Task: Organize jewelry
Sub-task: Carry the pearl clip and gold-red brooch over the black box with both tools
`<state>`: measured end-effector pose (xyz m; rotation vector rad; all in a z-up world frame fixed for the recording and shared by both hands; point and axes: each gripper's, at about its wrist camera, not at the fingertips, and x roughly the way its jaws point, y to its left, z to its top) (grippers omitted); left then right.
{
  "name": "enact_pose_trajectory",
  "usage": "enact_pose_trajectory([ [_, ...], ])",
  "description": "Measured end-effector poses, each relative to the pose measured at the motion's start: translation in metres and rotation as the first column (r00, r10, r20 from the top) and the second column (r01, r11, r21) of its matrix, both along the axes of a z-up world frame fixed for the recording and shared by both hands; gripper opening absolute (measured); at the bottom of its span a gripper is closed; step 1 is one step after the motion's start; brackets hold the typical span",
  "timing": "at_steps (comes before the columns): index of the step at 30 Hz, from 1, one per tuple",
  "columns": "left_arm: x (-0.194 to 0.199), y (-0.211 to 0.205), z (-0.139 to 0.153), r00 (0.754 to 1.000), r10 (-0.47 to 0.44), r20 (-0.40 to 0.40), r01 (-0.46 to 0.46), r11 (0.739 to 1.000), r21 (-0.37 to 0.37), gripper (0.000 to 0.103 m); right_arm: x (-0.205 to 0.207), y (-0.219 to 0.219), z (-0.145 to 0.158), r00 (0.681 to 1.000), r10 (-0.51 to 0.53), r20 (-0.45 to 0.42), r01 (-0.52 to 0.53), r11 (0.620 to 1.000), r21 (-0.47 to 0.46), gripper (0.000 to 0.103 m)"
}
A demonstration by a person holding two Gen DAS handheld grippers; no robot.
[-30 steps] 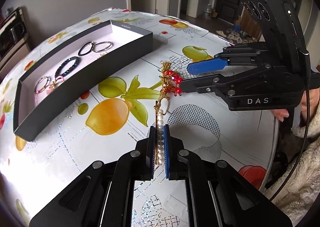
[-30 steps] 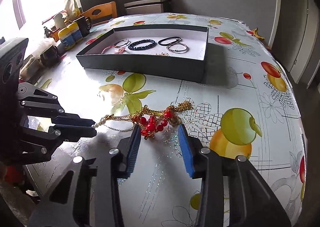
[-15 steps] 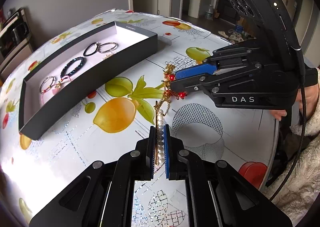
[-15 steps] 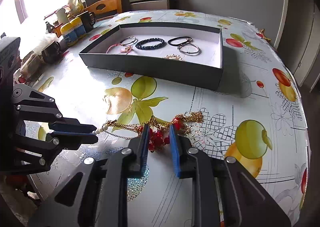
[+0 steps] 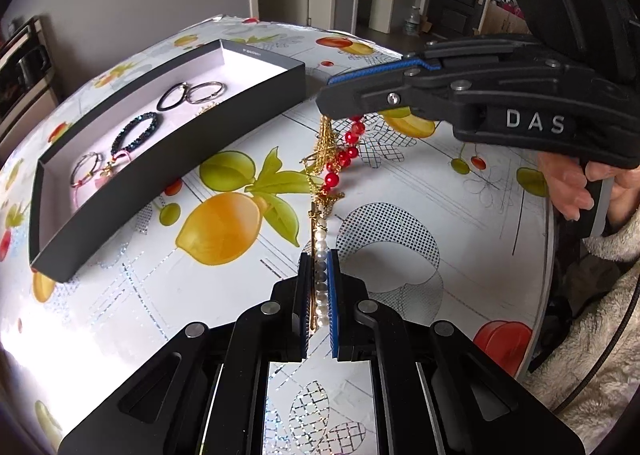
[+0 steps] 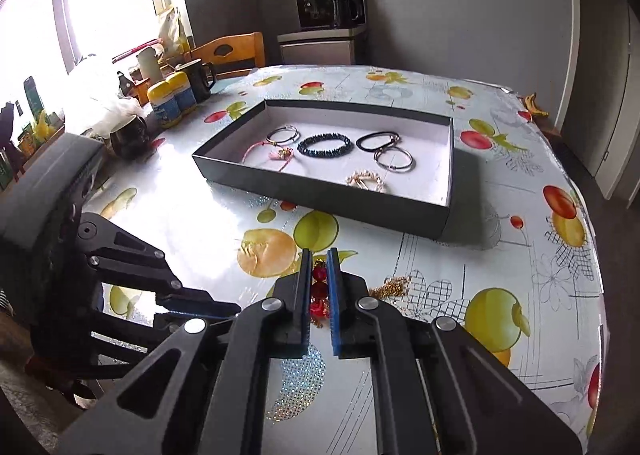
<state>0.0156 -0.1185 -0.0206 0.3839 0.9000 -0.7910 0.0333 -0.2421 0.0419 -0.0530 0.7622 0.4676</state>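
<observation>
A tangle of necklaces links my two grippers: a pearl strand (image 5: 321,235), a gold chain (image 5: 325,143) and red beads (image 5: 345,153). My left gripper (image 5: 319,255) is shut on the pearl strand low over the table. My right gripper (image 6: 319,255) is shut on the red beads (image 6: 319,287); in the left wrist view the right gripper (image 5: 325,95) is raised, with chain and beads hanging from it. More gold chain (image 6: 390,287) lies on the cloth. The dark box (image 6: 320,201) holds several bracelets, among them a black beaded one (image 6: 325,145).
The fruit-print tablecloth (image 6: 500,255) covers a round table. Mugs and yellow-lidded jars (image 6: 173,97) crowd the far left by a wooden chair (image 6: 236,53). A person's hand (image 5: 568,191) and fluffy sleeve sit at the table's right edge.
My right gripper's jaws closed on the red beads and rose, lifting beads and gold chain off the table. My left gripper stayed put, still clamped on the pearls.
</observation>
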Motion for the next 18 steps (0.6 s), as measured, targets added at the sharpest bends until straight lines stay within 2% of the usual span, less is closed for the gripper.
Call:
enact_pose_trajectory([
  [12,-0.006,0.0,0.004,1.0,-0.018,0.01,0.018,1.0,0.004,0.008,-0.001,-0.011,0.04,0.995,-0.027,0.1,0.024,0.999,0.031,0.007],
  [18,0.0,0.006,0.006,1.0,0.019,0.015,-0.019,1.0,0.007,0.008,0.003,-0.019,0.054,0.991,-0.039,0.127,0.036,0.999,0.027,0.007],
])
